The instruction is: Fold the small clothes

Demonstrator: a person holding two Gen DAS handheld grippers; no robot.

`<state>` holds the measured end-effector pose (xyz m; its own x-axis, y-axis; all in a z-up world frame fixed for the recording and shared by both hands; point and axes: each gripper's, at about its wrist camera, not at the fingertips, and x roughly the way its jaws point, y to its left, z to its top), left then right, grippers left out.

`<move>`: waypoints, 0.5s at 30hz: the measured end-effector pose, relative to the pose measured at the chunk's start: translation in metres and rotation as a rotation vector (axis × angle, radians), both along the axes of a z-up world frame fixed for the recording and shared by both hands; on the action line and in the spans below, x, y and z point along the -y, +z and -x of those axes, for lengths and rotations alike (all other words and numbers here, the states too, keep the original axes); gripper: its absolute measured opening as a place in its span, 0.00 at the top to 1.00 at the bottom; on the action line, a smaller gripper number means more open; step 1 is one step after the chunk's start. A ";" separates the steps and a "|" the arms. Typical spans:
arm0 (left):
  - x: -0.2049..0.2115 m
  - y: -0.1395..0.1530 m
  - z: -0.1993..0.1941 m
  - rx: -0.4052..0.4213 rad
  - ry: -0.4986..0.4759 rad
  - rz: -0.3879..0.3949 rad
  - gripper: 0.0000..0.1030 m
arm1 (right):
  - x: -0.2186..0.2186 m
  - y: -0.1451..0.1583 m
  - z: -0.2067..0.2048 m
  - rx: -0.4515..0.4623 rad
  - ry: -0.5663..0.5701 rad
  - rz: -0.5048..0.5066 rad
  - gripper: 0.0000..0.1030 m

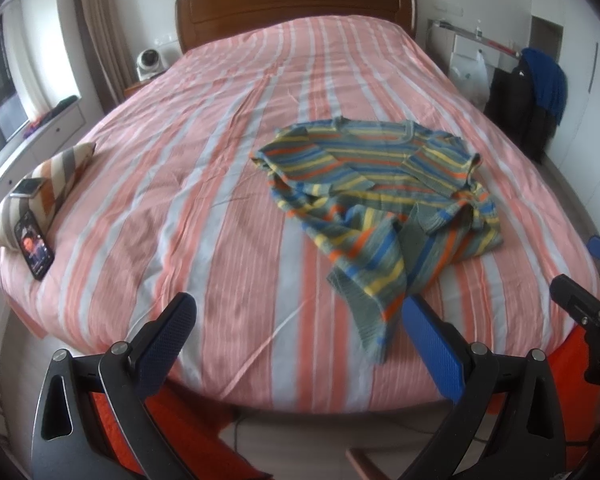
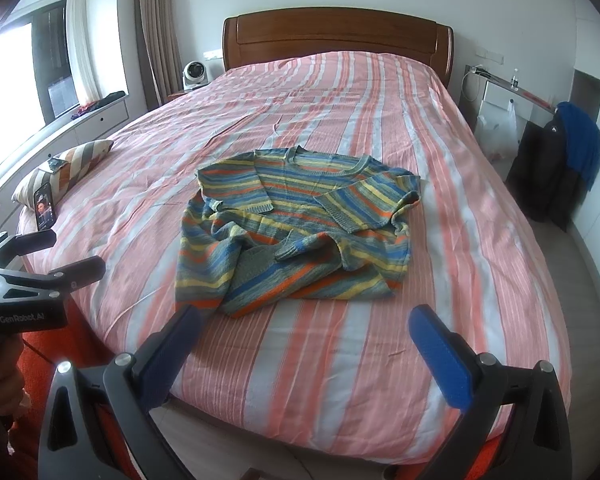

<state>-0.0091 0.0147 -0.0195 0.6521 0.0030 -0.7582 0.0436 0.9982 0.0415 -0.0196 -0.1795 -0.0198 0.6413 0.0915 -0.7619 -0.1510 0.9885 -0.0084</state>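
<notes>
My left fingers (image 1: 432, 344) are spread wide, nothing between the blue pads, held off the foot edge of the bed (image 1: 204, 168). Left gripper (image 1: 296, 330) sits over the near edge of the striped bedspread, not touching any cloth. My right fingers (image 2: 440, 360) are likewise splayed apart and empty, right gripper (image 2: 306, 350) also at the foot edge of the bed, just short of the sweater.

Sweater (image 2: 296, 232): multicolour knit, blue/yellow/orange/grey stripes, lying crumpled on the bed, roughly mid-bed and nearer the foot than the headboard. Neckline points toward the headboard (image 2: 336, 40). Sleeves are folded in over the body, lower hem bunched and twisted; in the left wrist view one corner of the hem trails toward the foot edge, ending near my left gripper's right pad. Can't tell whether it touches the pad.

Left of the sweater, at the bed's edge: striped pillow (image 1: 48, 188) with a phone (image 1: 34, 246) leaning on it, screen lit, and a smaller device on top of the pillow. Small white fan (image 2: 195, 74) beside the headboard. Right of the bed, dark jacket with blue cloth (image 2: 580, 144) draped over it. Left gripper body also shows at the left edge of the right wrist view.
</notes>
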 end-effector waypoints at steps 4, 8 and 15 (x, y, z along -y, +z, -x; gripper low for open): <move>-0.002 -0.001 -0.004 -0.013 0.009 0.001 0.00 | 0.002 0.003 0.002 0.013 -0.013 0.011 0.00; -0.003 -0.001 -0.006 -0.024 0.015 0.007 0.00 | 0.009 0.001 -0.001 0.005 -0.031 0.010 0.00; -0.002 -0.007 -0.008 -0.047 0.013 0.012 0.00 | 0.015 -0.002 -0.003 -0.005 -0.048 0.009 0.00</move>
